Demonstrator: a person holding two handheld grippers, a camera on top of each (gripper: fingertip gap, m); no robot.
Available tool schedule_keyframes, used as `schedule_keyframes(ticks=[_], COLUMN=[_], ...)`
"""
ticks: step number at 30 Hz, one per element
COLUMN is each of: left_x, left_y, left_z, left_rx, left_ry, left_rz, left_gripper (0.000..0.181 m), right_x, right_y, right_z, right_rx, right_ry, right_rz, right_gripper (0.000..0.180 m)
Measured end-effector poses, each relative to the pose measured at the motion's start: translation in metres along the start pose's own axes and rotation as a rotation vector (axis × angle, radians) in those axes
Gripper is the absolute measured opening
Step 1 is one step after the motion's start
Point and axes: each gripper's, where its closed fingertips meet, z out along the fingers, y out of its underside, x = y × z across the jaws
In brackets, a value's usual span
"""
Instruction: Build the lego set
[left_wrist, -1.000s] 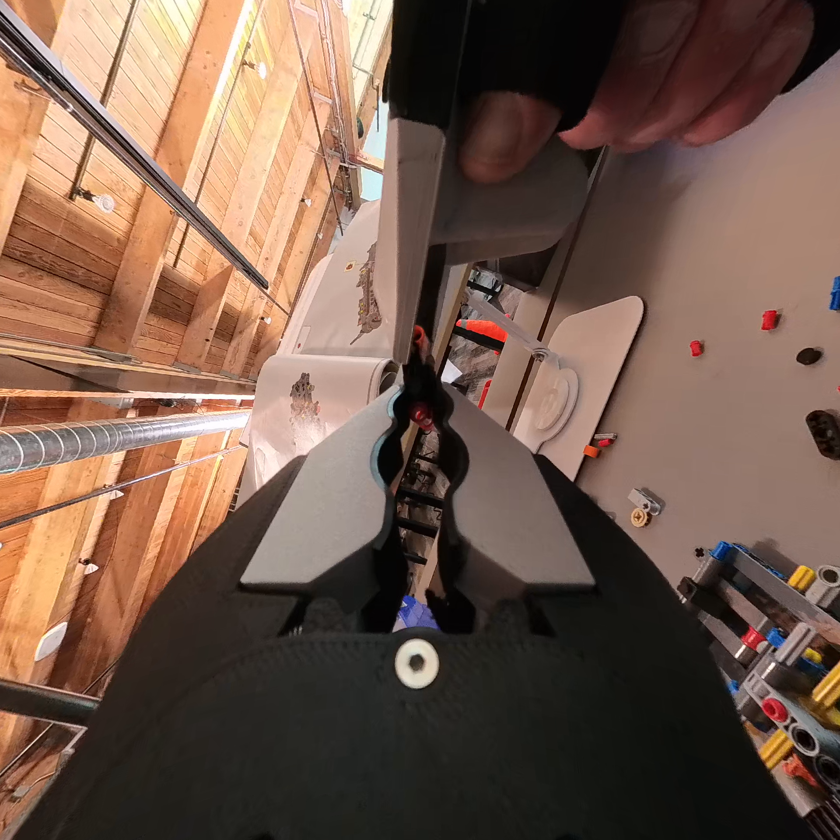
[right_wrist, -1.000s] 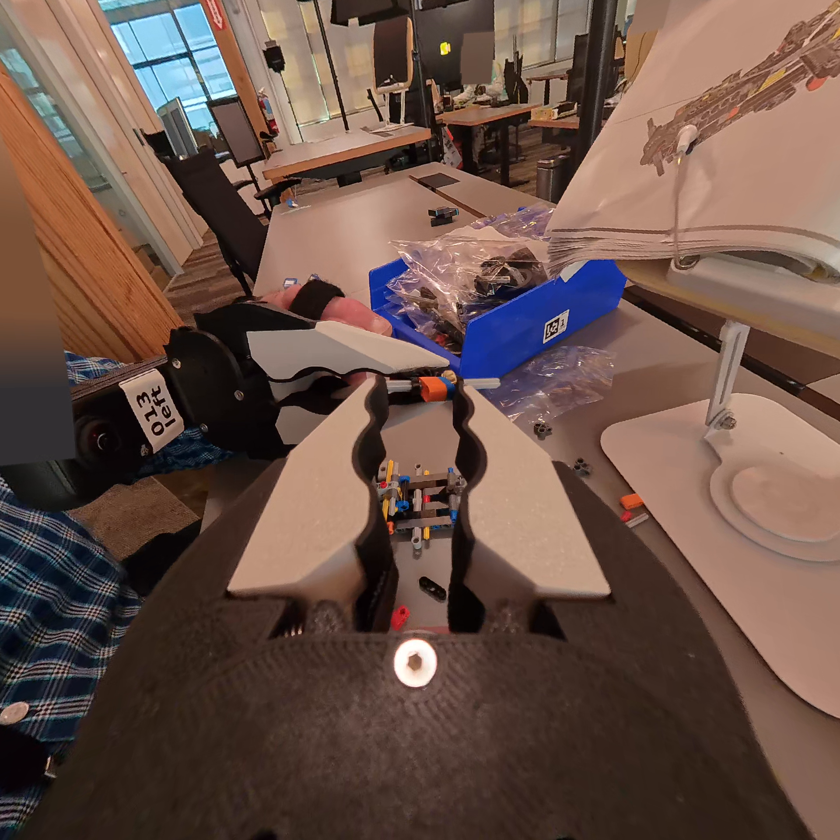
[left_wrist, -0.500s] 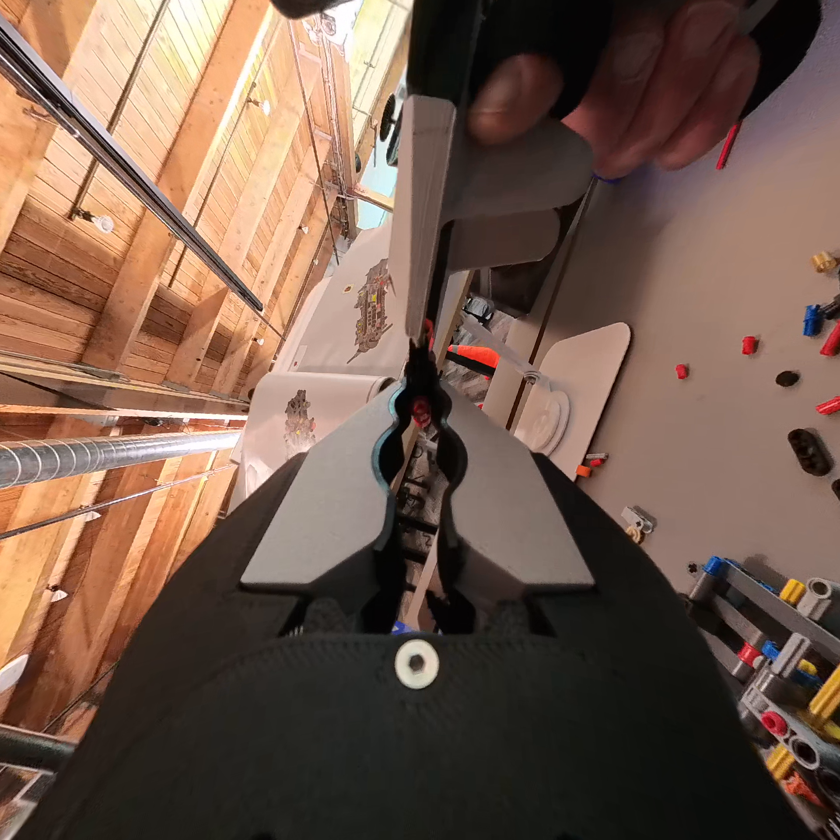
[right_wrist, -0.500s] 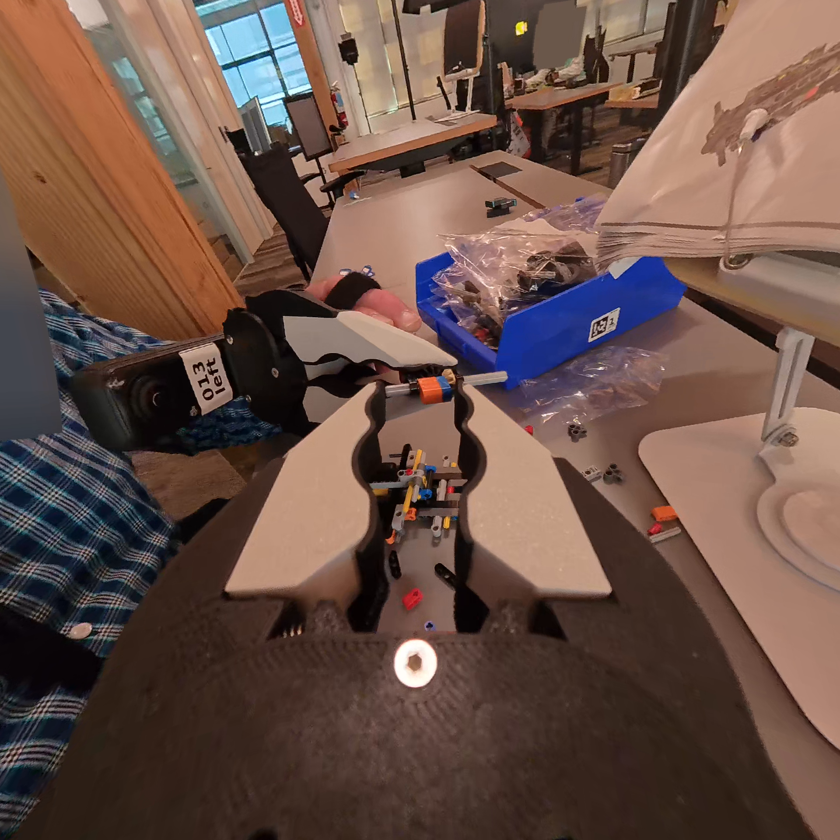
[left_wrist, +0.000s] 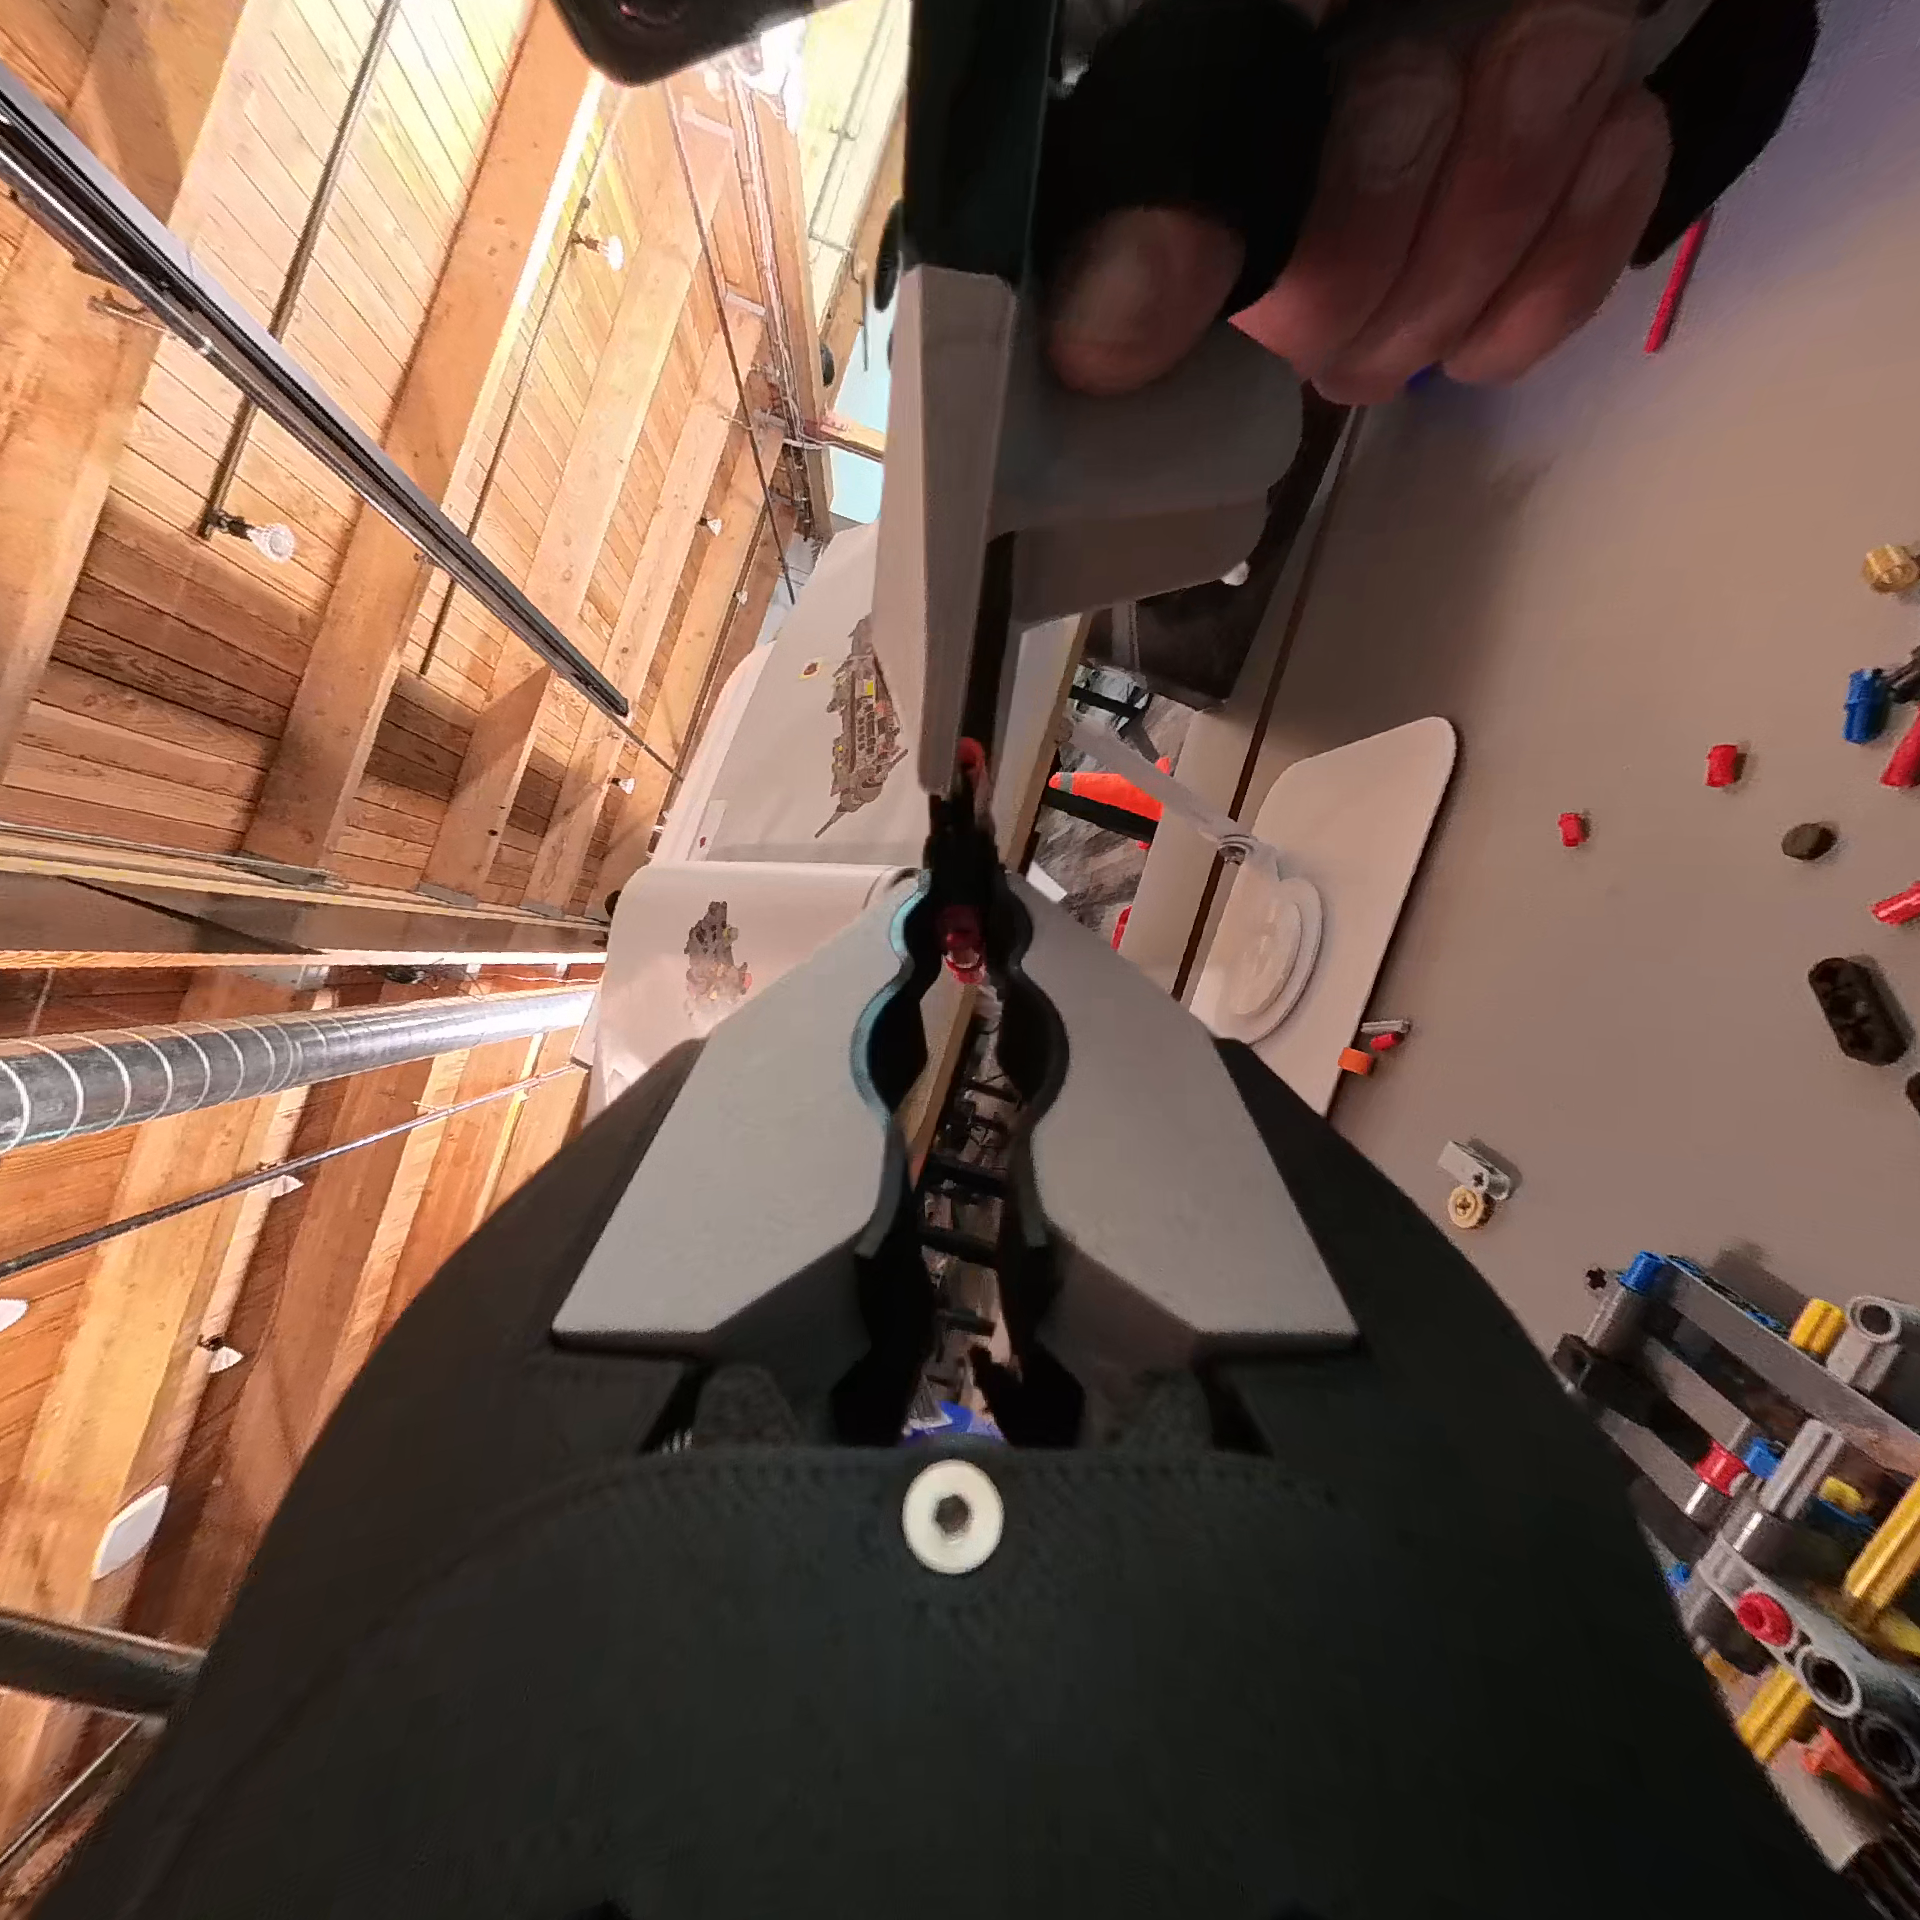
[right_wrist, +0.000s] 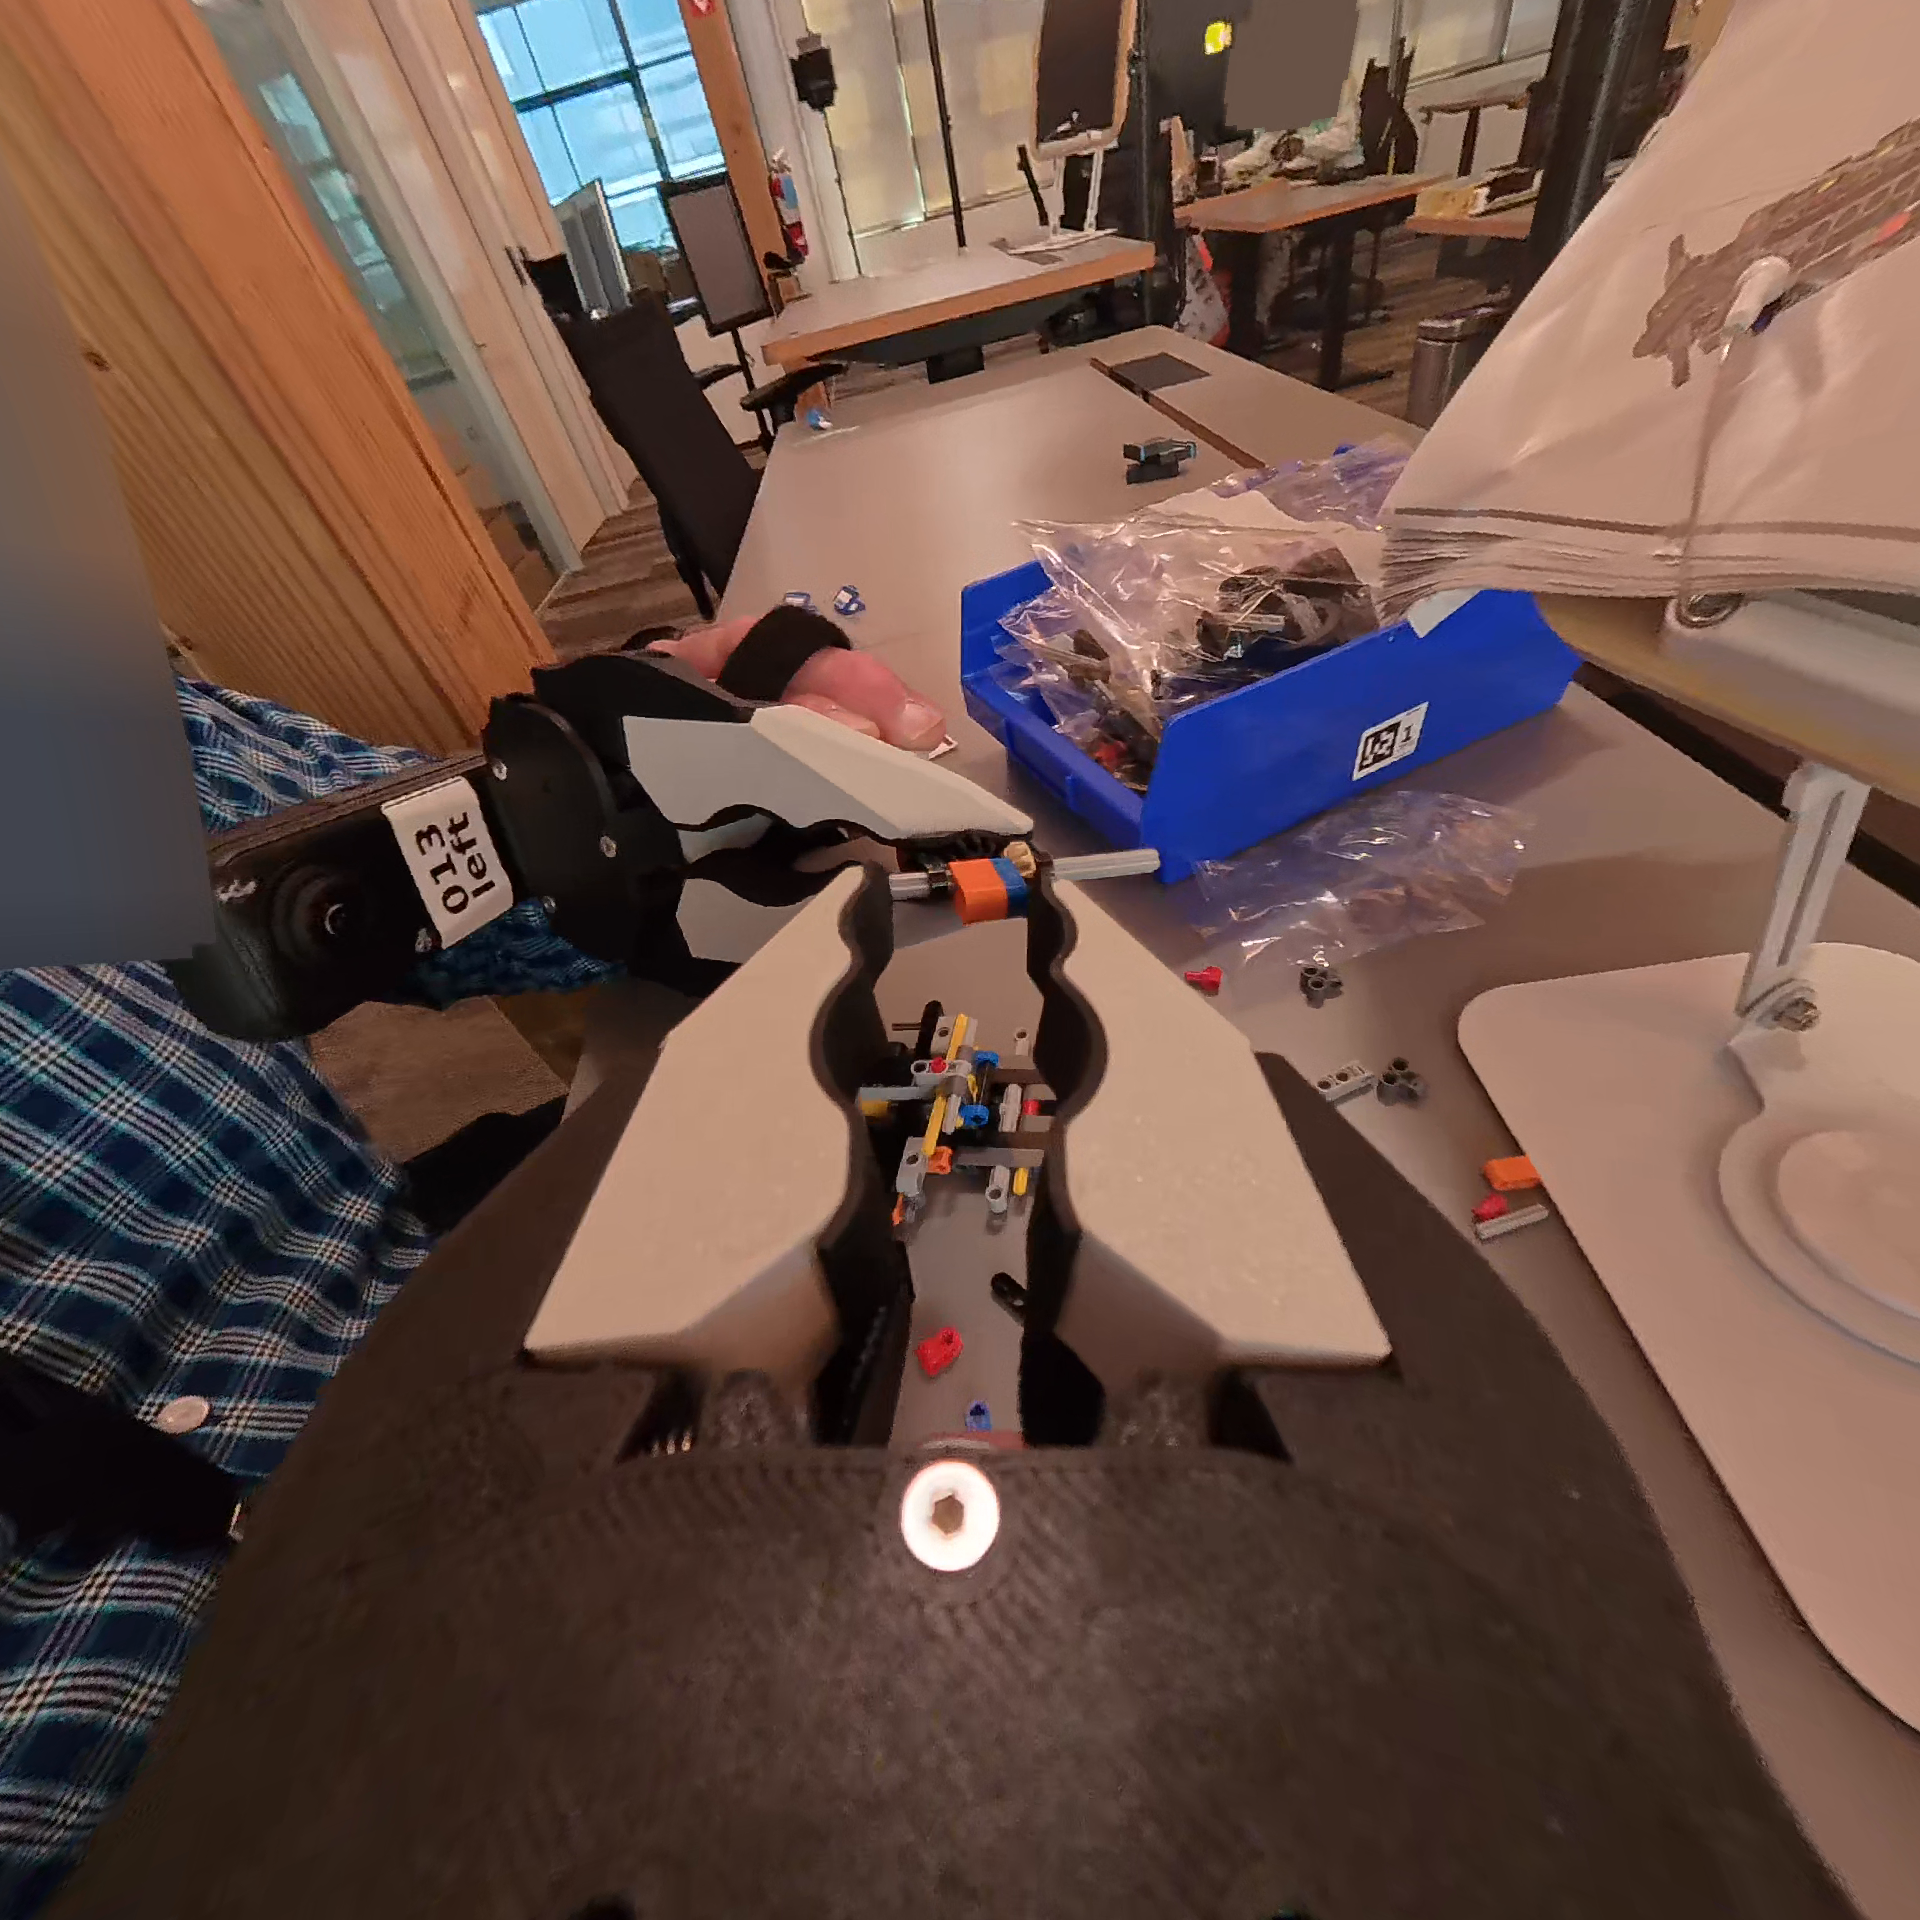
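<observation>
My right gripper is shut on a short grey axle that carries an orange and a blue part, held above the table. My left gripper comes in from the left. It is shut on the same axle's left end, where a small black and red part sits between its tips. In the left wrist view the right gripper hangs down from above, tip to tip with mine. The partly built grey frame lies on the table below and also shows in the left wrist view.
A blue bin of bagged parts stands behind. The instruction booklet rests on a white stand at the right. Loose small parts and a black beam lie on the grey table. A plaid sleeve is at the left. The grippers are tip to tip, or close to it.
Both grippers have kept their hold on the axle and have moved together a little above the table. More loose parts now show in the left wrist view.
</observation>
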Motion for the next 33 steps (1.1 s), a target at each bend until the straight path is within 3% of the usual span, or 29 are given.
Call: schedule_keyframes(ticks=[2, 13, 20, 28, 31, 33], left_x=[-0.001, -0.002, -0.011, -0.008, -0.007, -0.003], left_y=[-0.003, 0.0, -0.005, -0.023, -0.026, -0.027], left_z=[-0.001, 0.003, -0.002, -0.011, -0.013, -0.013], left_rx=[0.002, 0.033, 0.132, 0.342, 0.406, 0.42], left_ry=[-0.003, 0.019, 0.12, 0.457, 0.574, 0.646], left_rz=[-0.003, -0.063, -0.402, -0.999, -1.177, -1.261], left_gripper=[0.003, 0.006, 0.005, 0.006, 0.006, 0.006], right_x=[0.003, 0.007, 0.006, 0.009, 0.004, 0.005], right_y=[-0.002, -0.003, -0.01, -0.004, -0.004, -0.001], right_z=[-0.001, 0.003, -0.007, -0.001, 0.003, 0.003], right_rx=[0.004, -0.036, -0.069, -0.127, -0.135, -0.153], right_ry=[0.024, 0.146, 0.204, 0.271, 0.277, 0.276], right_rz=[0.009, -0.098, -0.27, -0.407, -0.46, -0.453], right_gripper=[0.016, 0.017, 0.028, 0.03, 0.004, 0.001])
